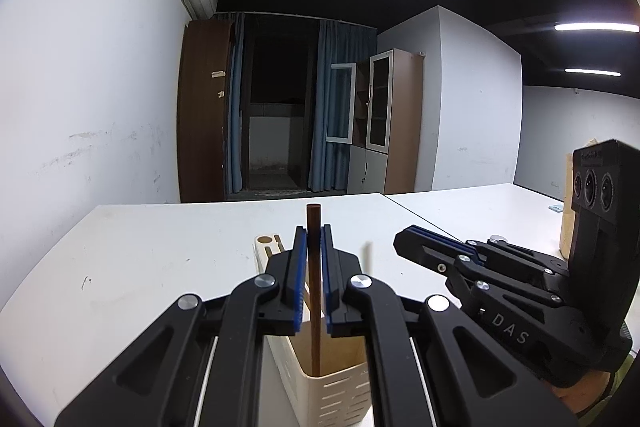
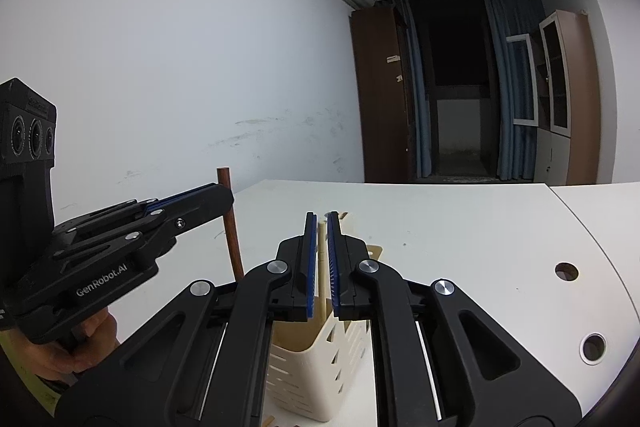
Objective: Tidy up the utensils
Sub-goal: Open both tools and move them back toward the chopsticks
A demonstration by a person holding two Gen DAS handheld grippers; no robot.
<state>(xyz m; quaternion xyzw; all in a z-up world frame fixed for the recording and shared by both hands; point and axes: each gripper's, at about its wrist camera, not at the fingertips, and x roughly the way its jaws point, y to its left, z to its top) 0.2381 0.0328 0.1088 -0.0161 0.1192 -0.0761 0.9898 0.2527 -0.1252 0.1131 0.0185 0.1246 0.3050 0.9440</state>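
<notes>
Brown stick (image 1: pixel 314 283) stands upright, pinched in the left hand-held gripper (image 1: pixel 314 247) — its lower end already inside the cream holder (image 1: pixel 340 387) directly beneath. Right hand-held gripper (image 2: pixel 322 259) pinches a pale stick (image 2: pixel 321 267) — also upright over that holder.

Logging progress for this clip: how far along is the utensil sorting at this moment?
Midway, by the look of it. Done: nothing can be confirmed as already stowed. In hand: the left gripper is shut on a dark brown stick, its lower end already inside the cream holder; the right gripper is shut on a pale stick above the same holder. Left: release both. Other utensils waiting are not visible.
</notes>
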